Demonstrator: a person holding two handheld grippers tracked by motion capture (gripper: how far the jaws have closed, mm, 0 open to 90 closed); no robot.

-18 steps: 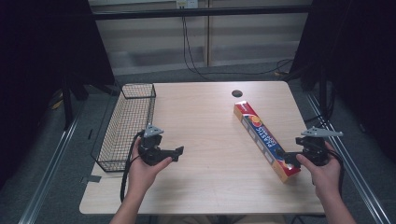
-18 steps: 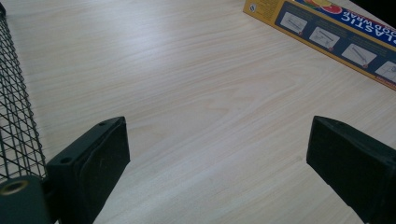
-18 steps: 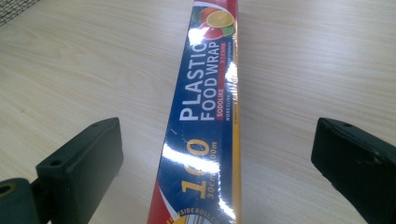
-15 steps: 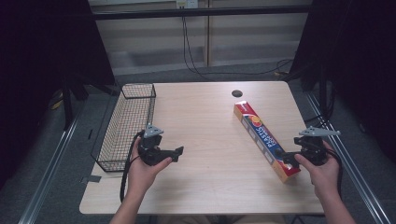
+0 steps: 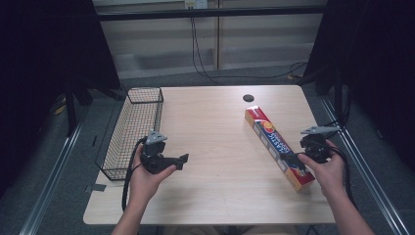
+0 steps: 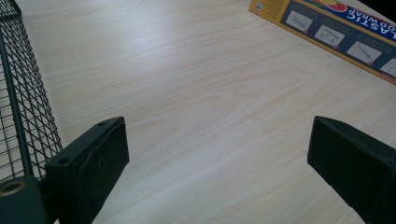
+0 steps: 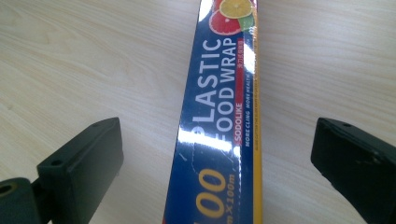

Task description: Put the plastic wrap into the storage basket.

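A long plastic food wrap box (image 5: 276, 145), blue on top with orange sides, lies diagonally on the right half of the wooden table (image 5: 215, 122). My right gripper (image 5: 292, 160) hovers over the box's near end, open, with the box (image 7: 219, 121) running between its wide-apart jaws. My left gripper (image 5: 184, 160) is held over the table's left part beside the wire basket, open with nothing between its jaws, pointing right toward the box (image 6: 336, 32).
A black wire basket (image 5: 132, 129) stands along the table's left edge; its mesh wall (image 6: 23, 107) is close to my left gripper. A dark round grommet (image 5: 248, 98) sits at the table's far middle. Cables hang behind the table.
My right gripper has shifted slightly left toward the box's near end. The left gripper and the box have not moved.
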